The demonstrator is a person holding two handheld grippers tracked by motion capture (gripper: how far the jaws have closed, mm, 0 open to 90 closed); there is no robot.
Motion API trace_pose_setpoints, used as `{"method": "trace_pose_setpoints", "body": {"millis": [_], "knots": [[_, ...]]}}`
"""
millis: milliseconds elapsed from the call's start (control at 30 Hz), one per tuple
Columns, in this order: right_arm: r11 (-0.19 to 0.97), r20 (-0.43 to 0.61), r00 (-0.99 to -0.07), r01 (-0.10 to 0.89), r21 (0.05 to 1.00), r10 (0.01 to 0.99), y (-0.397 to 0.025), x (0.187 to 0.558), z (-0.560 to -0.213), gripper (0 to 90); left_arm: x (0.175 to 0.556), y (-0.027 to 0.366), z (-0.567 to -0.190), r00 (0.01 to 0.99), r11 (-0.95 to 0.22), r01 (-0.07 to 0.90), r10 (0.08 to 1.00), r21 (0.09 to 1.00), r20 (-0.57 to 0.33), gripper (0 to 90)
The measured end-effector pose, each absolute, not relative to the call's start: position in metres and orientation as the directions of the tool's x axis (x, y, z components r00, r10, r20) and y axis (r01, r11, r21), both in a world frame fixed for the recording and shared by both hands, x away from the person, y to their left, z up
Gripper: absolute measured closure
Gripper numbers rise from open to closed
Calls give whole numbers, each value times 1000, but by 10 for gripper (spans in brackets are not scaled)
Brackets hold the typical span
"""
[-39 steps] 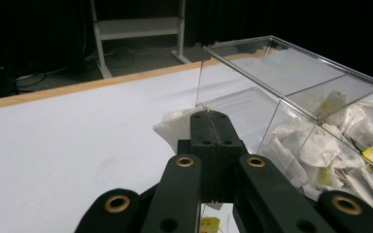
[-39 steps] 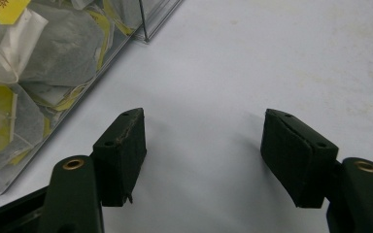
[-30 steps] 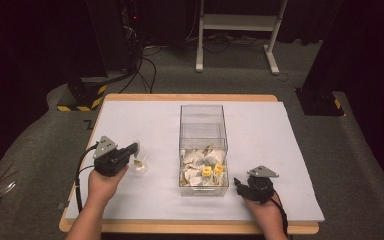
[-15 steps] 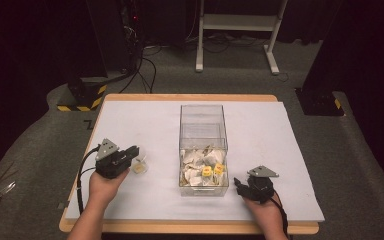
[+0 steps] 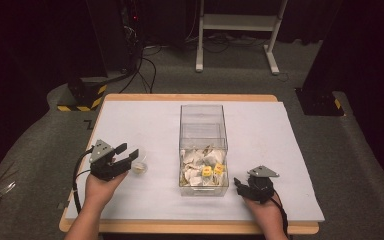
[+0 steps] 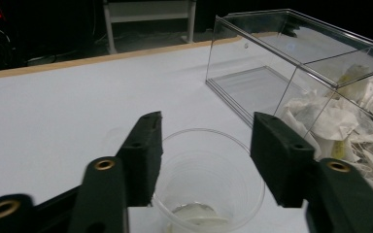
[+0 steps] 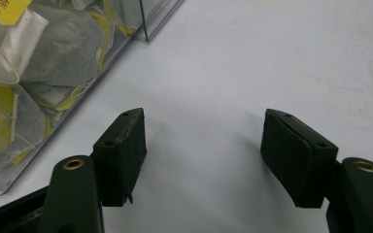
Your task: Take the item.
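Bright overhead light on the white table (image 5: pixel 130 120), dark surroundings; near jaws blur, soft shadows beneath

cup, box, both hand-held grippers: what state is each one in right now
cup: upright on the table, a tea bag inside, between the open left jaws
box: clear, near half full of tea bags, far half empty
left hand-held gripper: open, jaws either side of the cup
right hand-held gripper: open, holding nothing, beside the box

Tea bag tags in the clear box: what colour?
Yellow tags on white tea bags, inside the clear box; clearest in the right gripper view.
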State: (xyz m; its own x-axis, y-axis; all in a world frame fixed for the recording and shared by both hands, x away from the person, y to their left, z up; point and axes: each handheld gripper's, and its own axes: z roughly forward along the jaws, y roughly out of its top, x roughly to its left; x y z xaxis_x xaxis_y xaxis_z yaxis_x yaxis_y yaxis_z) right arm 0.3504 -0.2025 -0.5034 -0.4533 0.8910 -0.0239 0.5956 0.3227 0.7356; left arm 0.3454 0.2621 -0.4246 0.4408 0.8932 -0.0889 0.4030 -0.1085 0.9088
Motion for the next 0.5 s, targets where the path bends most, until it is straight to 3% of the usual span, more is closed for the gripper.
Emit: {"method": "trace_pose_setpoints", "body": {"millis": [433,500], "knots": [[325,-26,-454,594,736,890,-202,350,-503,331,333,274,-431,455,-106,429,884,897,-113,152],[325,-26,-454,594,736,890,-202,350,-503,331,331,275,-434,454,-116,431,885,895,-104,146]]}}
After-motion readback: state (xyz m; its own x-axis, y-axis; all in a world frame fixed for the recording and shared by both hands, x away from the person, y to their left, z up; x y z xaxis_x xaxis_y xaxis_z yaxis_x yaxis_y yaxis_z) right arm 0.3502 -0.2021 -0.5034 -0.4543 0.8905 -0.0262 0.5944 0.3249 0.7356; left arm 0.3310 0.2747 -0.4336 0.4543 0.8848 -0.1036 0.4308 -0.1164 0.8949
